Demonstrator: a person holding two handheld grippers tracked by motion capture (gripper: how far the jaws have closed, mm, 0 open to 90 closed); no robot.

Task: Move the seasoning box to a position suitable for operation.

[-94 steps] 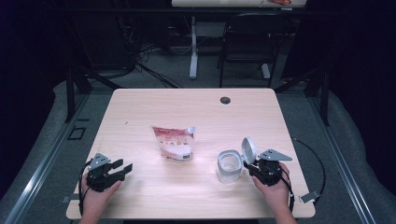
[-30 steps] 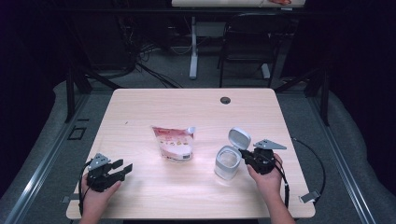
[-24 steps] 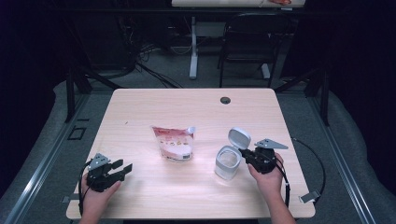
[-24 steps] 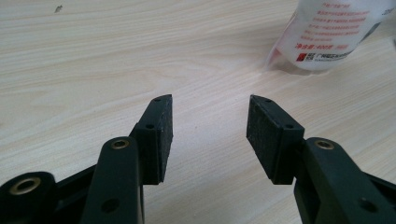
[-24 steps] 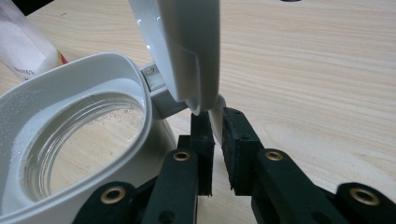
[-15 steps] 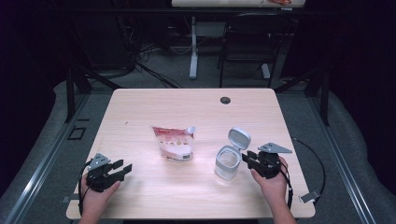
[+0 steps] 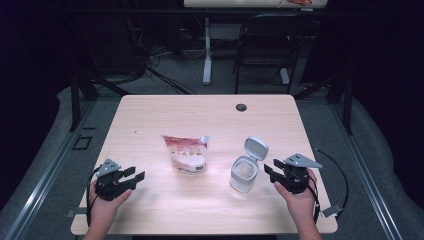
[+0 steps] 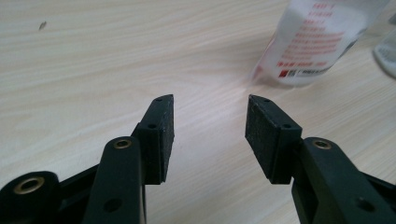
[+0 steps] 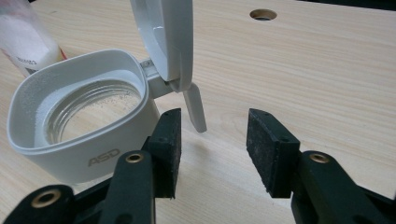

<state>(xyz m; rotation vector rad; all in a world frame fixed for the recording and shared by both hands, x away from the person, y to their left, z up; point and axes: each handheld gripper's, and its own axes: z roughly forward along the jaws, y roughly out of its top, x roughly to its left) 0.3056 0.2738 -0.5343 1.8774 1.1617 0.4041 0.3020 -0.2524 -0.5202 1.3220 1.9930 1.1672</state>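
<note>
The lid (image 7: 256, 148) is up now, where 3.1 s ago the right gripper (image 7: 270, 168) was hard against it on the jar (image 7: 244, 174); the gripper has backed off to the jar's right and its fingers have just been opening, with nothing between them. In the right gripper view the 2 black fingers (image 9: 169, 142) stand wide apart just beside the jar's white collar, the lid's latch tab (image 9: 194, 108) hanging above the gap, touching neither.

The jar stands upright on the worktop (image 7: 150, 120), with the pink-printed pouch (image 7: 186, 153) near its left. I'd judge the jar stiff, glass-bodied, fairly heavy and smooth, so slippery under the pads. The plastic collar looks the safest hold; the hinged lid would flex or swing.

The pouch looks soft and slumping, best pinched at its sealed top edge.

The right hand lies low, gripper level and pointing at the jar. The left gripper (image 7: 134, 177) rests well to the pouch's left, fingers (image 8: 161, 135) wide and empty, aimed across the worktop toward the pouch.
</note>
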